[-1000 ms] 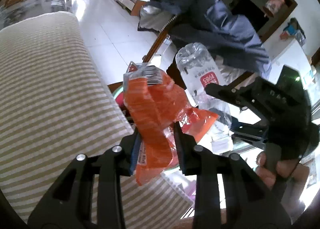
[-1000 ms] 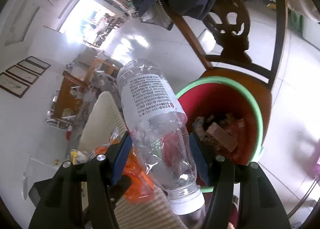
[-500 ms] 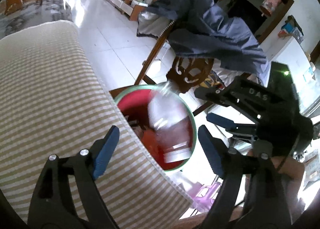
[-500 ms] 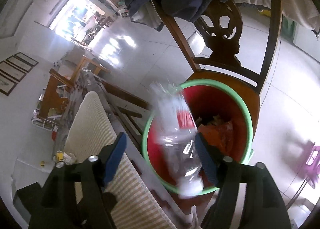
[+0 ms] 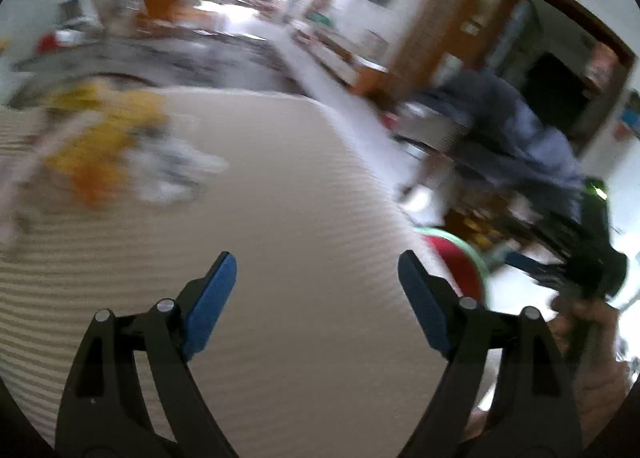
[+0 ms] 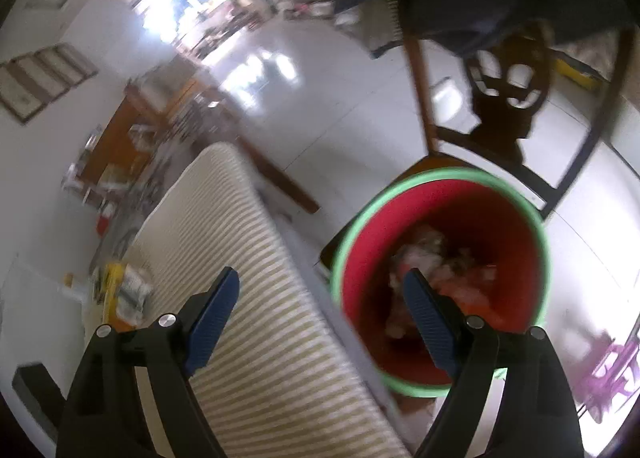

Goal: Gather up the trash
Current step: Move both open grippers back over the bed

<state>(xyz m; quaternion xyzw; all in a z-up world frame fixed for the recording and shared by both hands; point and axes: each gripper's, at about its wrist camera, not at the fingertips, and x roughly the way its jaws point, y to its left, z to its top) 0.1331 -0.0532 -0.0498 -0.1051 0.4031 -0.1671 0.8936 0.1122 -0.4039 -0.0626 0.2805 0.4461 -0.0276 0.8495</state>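
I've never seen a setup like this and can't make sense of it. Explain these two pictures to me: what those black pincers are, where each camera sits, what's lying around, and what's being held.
A person holds a hand-operated pincer in each hand; each carries a camera looking along its fingers. One picture comes from the left gripper, the other from the right gripper. Both stand open with nothing between the blue pads; their jaws have just been opening. The right one hangs above a red bin with a green rim, with trash inside. The left one looks over a striped cloth toward a blurred pile of yellow and white litter.

Left gripper (image 5: 316, 278), fingers wide apart, above striped cloth (image 5: 300, 185).
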